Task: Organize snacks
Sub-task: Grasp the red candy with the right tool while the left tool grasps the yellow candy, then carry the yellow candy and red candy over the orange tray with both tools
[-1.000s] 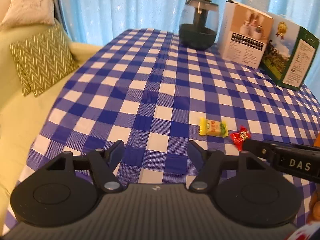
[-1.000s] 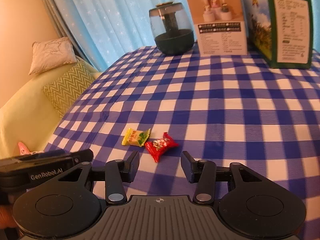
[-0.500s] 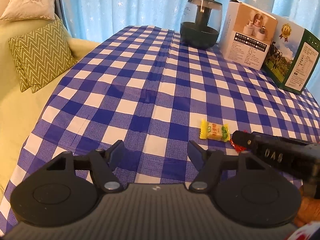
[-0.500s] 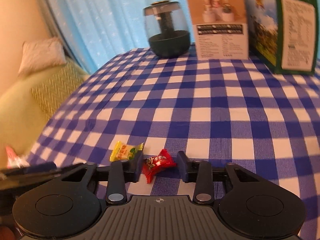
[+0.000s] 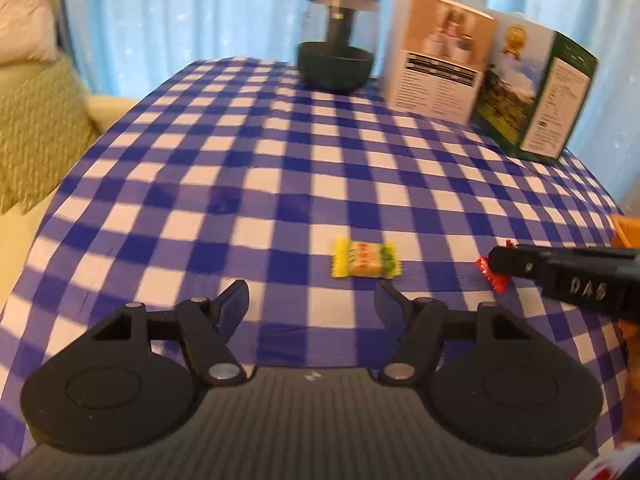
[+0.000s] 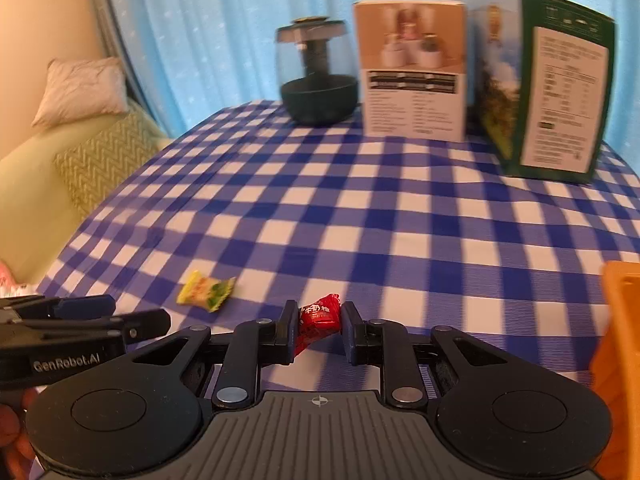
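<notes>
A red wrapped candy point(image 6: 318, 318) is pinched between the fingers of my right gripper point(image 6: 319, 330), lifted a little off the checked tablecloth point(image 6: 360, 208); in the left wrist view the candy point(image 5: 493, 276) shows at the tip of the right gripper. A yellow-green wrapped candy point(image 5: 365, 263) lies on the cloth, also seen in the right wrist view point(image 6: 206, 292). My left gripper point(image 5: 312, 304) is open and empty, just short of the yellow candy.
An orange container point(image 6: 622, 344) stands at the right edge. At the back stand a dark glass jar point(image 5: 336, 62), a white box point(image 5: 434, 62) and a green box point(image 5: 536, 96). A sofa with cushions point(image 6: 92, 160) lies to the left.
My right gripper closed on the red candy and lifted it to the right, away from the yellow candy. My left gripper moved nearer the yellow candy, still open.
</notes>
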The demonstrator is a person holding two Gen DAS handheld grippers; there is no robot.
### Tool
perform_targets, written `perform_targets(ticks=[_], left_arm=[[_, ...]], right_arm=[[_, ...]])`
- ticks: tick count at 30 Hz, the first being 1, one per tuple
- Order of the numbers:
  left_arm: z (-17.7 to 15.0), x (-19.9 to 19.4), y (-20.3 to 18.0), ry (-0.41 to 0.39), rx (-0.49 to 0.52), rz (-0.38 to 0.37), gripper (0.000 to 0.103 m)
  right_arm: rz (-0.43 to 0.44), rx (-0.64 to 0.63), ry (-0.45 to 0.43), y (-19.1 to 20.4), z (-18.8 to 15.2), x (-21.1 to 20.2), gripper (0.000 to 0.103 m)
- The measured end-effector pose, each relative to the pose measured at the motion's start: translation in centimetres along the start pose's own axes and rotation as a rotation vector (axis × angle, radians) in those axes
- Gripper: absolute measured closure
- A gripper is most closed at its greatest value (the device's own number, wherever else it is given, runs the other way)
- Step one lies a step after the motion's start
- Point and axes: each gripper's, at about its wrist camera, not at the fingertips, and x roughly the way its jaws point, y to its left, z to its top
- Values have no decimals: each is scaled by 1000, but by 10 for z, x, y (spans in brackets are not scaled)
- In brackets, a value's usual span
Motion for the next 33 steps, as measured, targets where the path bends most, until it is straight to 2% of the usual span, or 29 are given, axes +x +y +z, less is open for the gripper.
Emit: perform_targets(ticks=[10,14,16,19,20,21,25,33], left_arm=[[5,26,-18,-34,42,-85,41],[6,34,-28,-55,90,-61,45],[5,35,-32,-62,130,-28,60],[6,34,-31,-57,130,-25,72],[7,34,-30,-54,122,-27,72],[7,34,-29,-50,118,-31,81],[6,32,-31,-41,126,-18,81],[5,21,-41,-56,128,-38,81]], right_arm=[[-7,67,0,-17,2,-7,80],[-8,72,5,-18,1,-6,80],[-9,72,6,-17,1,-4,80],[-8,73,5,-17,1,-3,80],[-7,74,4,-18,1,-3,80],[-6,76,1,-18,2,-3,80],[-1,91,-9,-20,3,-5,80],[7,123,-17,-23,3,-13,80]])
